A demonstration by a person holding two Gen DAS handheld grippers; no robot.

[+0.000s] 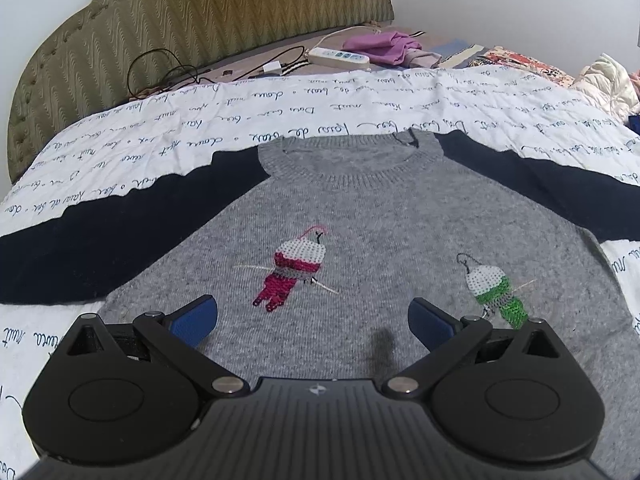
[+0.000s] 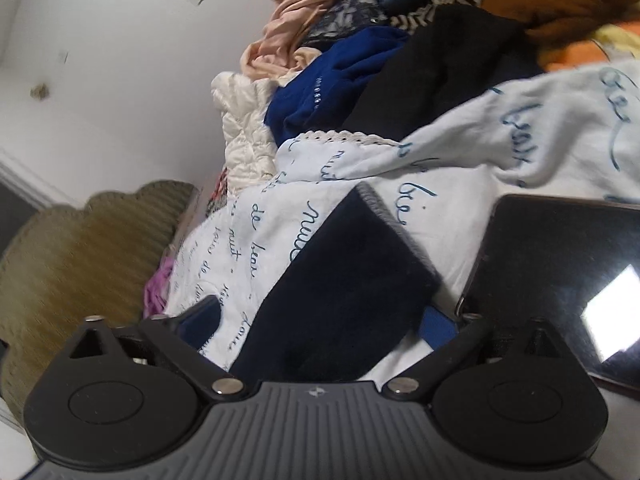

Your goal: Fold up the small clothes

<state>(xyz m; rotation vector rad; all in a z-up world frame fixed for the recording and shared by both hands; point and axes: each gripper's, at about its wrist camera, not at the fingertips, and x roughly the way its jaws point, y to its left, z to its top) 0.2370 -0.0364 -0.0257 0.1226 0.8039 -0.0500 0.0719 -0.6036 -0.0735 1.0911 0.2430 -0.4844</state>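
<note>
A small grey knit sweater (image 1: 380, 208) with navy sleeves lies flat, front up, on the white quilt (image 1: 280, 120), both sleeves spread out sideways. It bears a red skier figure (image 1: 292, 272) and a green one (image 1: 496, 292). My left gripper (image 1: 312, 320) hovers open over the sweater's lower body, with nothing between its blue pads. In the tilted right wrist view, one navy sleeve (image 2: 340, 280) with its grey cuff (image 2: 388, 216) runs between the fingers of my right gripper (image 2: 320, 324). A strip of quilt shows between the sleeve and the left pad (image 2: 200, 320), so the jaws stand open around it.
A padded olive headboard (image 1: 180, 20) stands behind the bed, with a power strip (image 1: 338, 57), cables and a purple cloth (image 1: 384, 46) before it. A heap of mixed clothes (image 2: 400, 60) lies past the sleeve. A glossy black slab (image 2: 560, 272) rests on the quilt beside the right gripper.
</note>
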